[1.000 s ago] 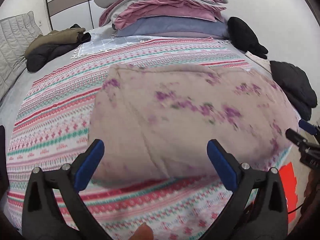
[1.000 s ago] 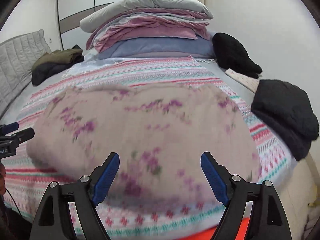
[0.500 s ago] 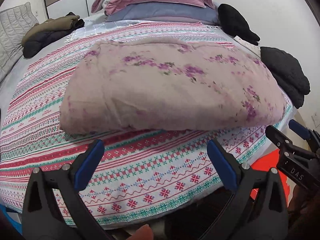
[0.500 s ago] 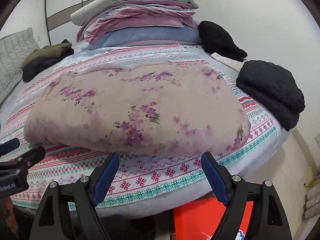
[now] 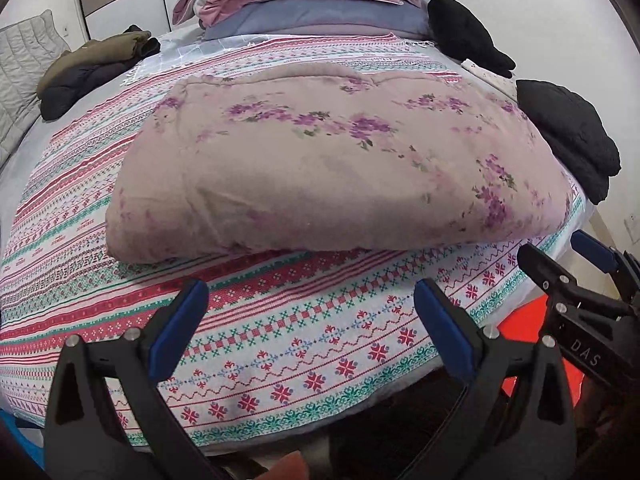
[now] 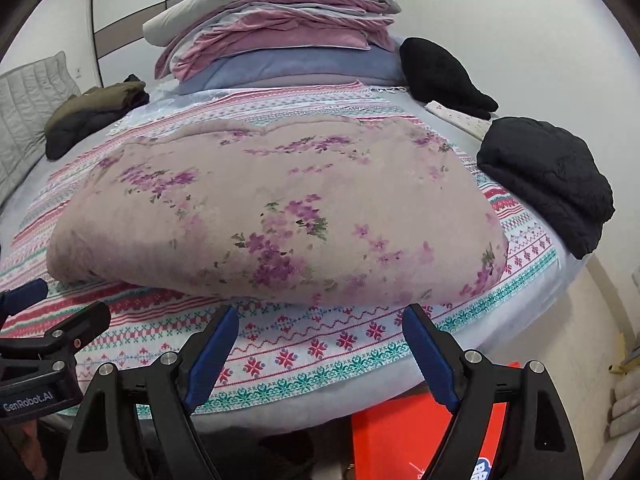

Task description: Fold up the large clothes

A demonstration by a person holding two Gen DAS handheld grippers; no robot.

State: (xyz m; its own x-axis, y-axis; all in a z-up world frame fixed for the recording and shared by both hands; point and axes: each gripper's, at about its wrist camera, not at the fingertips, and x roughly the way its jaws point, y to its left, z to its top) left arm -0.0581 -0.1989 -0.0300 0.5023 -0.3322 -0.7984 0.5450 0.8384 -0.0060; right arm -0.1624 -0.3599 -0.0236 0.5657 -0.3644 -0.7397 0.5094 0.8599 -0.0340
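Observation:
A thick beige garment with purple flowers (image 5: 332, 168) lies folded into a flat bundle on the patterned bedspread (image 5: 280, 344); it also shows in the right wrist view (image 6: 280, 208). My left gripper (image 5: 310, 312) is open and empty, held back over the bed's near edge, short of the bundle. My right gripper (image 6: 320, 340) is open and empty, also at the near edge, apart from the bundle. The right gripper shows at the right of the left wrist view (image 5: 560, 260). The left gripper shows at the left of the right wrist view (image 6: 60, 304).
A stack of folded bedding (image 6: 280, 40) stands at the far end. Black folded clothes (image 6: 548, 180) lie along the right edge, another black item (image 6: 440, 72) behind them. Olive and dark clothes (image 6: 92, 116) lie at far left. A red box (image 6: 420, 436) sits on the floor.
Both grippers have pulled back from over the floral bundle to the bed's near edge and dropped lower. The bundle lies still on the bed.

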